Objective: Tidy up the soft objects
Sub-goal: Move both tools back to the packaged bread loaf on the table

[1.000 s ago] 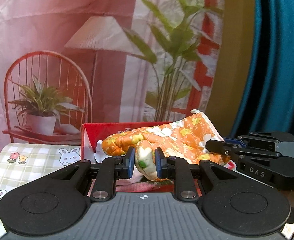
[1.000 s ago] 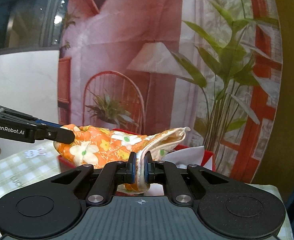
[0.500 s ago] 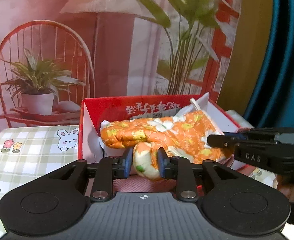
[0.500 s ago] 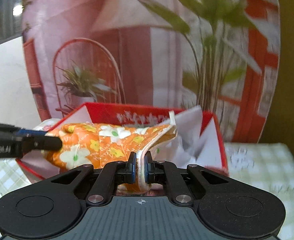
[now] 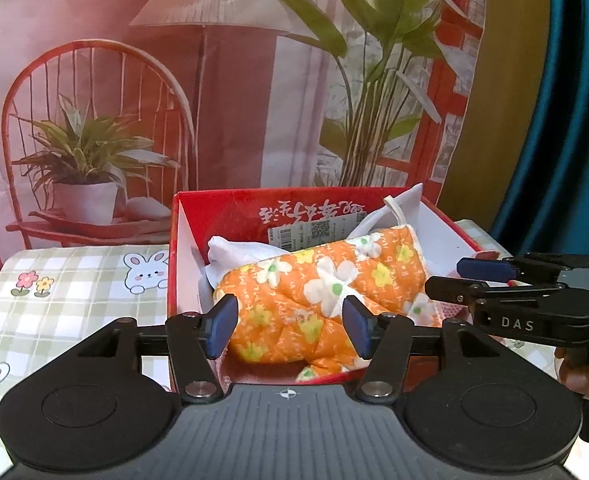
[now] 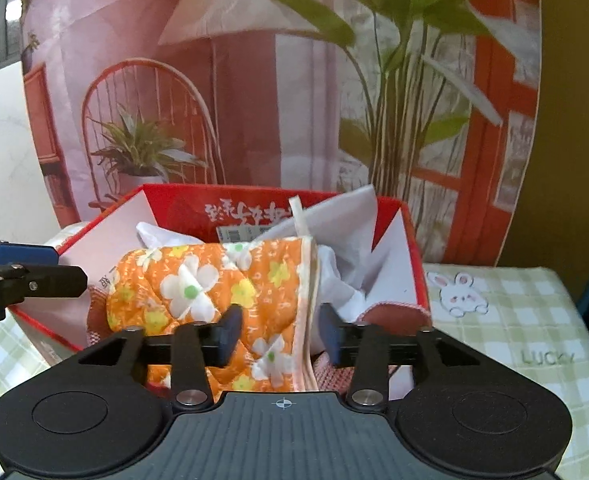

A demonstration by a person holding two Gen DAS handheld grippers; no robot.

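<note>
We see orange floral oven mitt (image 5: 326, 300) lying in red box (image 5: 230, 216) on white paper (image 5: 238, 254), just ahead of both tools. Left hand-held gripper (image 5: 288, 326) jaws apart, mitt between, ungripped. Right hand-held gripper (image 6: 280, 338) jaws apart too, straddling mitt cuff. Box on checked bunny tabletop (image 5: 74, 284).

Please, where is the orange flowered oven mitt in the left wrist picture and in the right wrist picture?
Left wrist: the orange oven mitt lies at centre, inside the red box, just beyond the open left gripper.
Right wrist: the mitt is centre-left, in the same box, behind the open right gripper.
Shared landmark: the white printed characters on the box's far wall.
</note>
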